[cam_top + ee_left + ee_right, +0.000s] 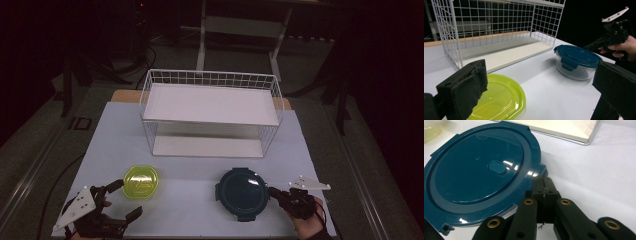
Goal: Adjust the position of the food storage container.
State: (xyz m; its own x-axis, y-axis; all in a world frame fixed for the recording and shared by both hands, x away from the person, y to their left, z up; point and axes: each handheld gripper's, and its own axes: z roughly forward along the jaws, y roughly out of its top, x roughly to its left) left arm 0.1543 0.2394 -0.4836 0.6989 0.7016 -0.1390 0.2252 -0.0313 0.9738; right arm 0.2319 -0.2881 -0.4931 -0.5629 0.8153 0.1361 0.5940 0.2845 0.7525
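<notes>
A round glass container with a dark blue clip lid stands at the front right of the white table. My right gripper is shut, its tips against the lid's right-hand latch tab; I see nothing between its jaws. A small container with a yellow-green lid stands front left. My left gripper stands open just beside and in front of it, holding nothing. The right gripper also shows far right in the left gripper view.
A white wire rack with a lower and an upper shelf stands at the back middle of the table. Both shelves are bare. Dark floor and a stand's legs lie beyond the table.
</notes>
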